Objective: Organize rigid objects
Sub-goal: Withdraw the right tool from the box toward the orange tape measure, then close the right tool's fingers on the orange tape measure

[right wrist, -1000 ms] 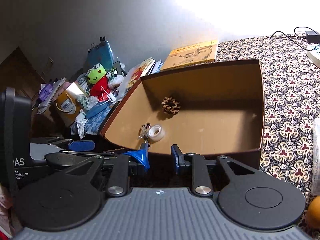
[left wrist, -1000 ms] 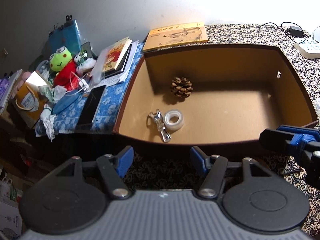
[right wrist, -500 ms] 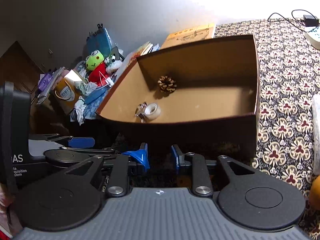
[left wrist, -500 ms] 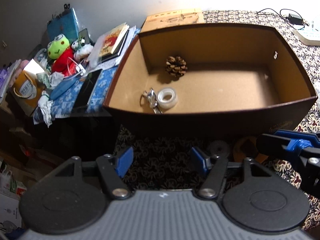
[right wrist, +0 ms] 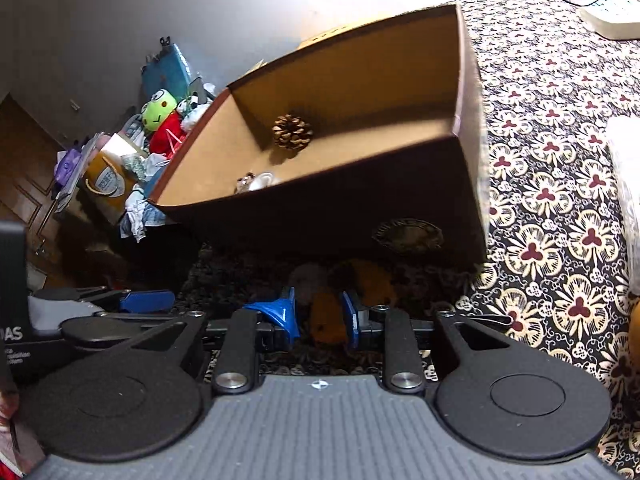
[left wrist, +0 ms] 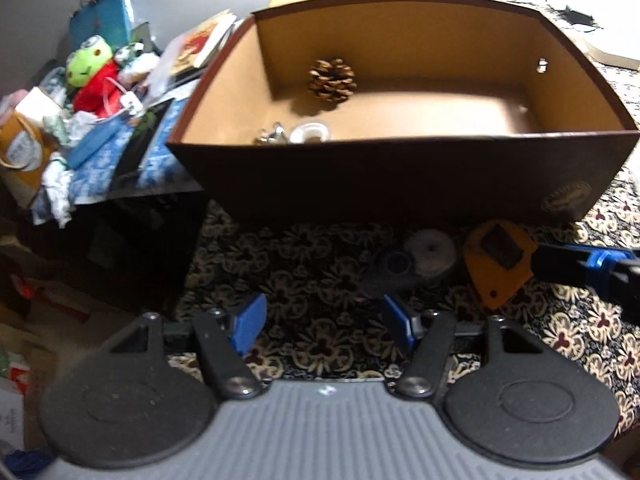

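A brown box [left wrist: 400, 176] [right wrist: 320, 216] stands on the patterned tablecloth. It holds a pine cone [left wrist: 332, 80] [right wrist: 292, 132], a tape roll [left wrist: 310, 133] [right wrist: 262, 180] and a metal clip [left wrist: 272, 136]. In front of its near wall lie a grey disc [left wrist: 430, 248], a dark round piece [left wrist: 394, 266] and an orange flat object [left wrist: 496, 260] [right wrist: 328, 320]. My left gripper [left wrist: 322, 322] hangs open over bare cloth, short of the dark piece. My right gripper [right wrist: 318, 314] is open, its fingers on either side of the orange object's near end.
Left of the box, a lower surface is crowded with a frog plush [left wrist: 90, 68], books [left wrist: 204, 40] and a phone [left wrist: 140, 148]. A power strip [right wrist: 612, 20] with cables lies far right. A white object [right wrist: 628, 200] sits at the right edge.
Both grippers dropped and drew back to the box's near side. The disc, dark piece and orange object came into view, and the right fingers now flank the orange object.
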`<control>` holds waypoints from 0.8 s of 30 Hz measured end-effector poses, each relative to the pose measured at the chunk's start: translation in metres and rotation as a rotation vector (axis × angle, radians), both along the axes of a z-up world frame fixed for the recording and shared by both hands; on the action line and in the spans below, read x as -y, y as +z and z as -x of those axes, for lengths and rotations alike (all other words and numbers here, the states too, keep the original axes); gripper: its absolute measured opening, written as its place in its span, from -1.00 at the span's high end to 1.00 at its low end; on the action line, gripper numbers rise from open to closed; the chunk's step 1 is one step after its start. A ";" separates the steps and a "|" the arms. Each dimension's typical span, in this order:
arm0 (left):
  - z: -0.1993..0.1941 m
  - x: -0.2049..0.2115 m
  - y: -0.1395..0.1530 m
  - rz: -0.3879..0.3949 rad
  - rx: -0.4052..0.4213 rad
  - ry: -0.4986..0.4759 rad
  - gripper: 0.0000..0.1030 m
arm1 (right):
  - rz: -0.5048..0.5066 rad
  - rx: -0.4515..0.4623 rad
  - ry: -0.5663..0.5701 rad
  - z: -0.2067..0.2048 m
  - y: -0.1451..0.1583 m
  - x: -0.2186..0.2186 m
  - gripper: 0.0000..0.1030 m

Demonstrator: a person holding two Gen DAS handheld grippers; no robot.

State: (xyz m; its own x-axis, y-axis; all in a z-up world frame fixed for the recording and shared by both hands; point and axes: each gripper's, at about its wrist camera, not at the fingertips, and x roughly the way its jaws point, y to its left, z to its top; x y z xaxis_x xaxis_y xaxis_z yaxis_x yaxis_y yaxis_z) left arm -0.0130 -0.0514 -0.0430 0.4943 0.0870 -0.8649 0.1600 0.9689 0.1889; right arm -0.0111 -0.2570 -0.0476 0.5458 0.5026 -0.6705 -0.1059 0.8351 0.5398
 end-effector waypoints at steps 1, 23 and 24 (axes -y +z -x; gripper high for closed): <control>0.001 -0.001 -0.002 0.020 0.003 -0.017 -0.25 | 0.000 0.005 -0.005 0.001 -0.002 0.001 0.85; 0.004 0.036 -0.037 0.351 -0.003 -0.410 -0.25 | 0.002 0.075 -0.040 -0.014 -0.031 0.015 0.85; 0.002 0.037 -0.038 0.356 -0.008 -0.411 -0.24 | -0.004 0.068 -0.040 -0.015 -0.033 0.015 0.85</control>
State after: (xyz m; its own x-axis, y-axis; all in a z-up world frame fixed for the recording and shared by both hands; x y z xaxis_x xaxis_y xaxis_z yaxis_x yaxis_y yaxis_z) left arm -0.0152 -0.0884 -0.0814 0.4194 -0.4107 -0.8096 0.5389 0.8303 -0.1420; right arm 0.0040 -0.2721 -0.0804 0.6098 0.4820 -0.6292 -0.1088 0.8372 0.5359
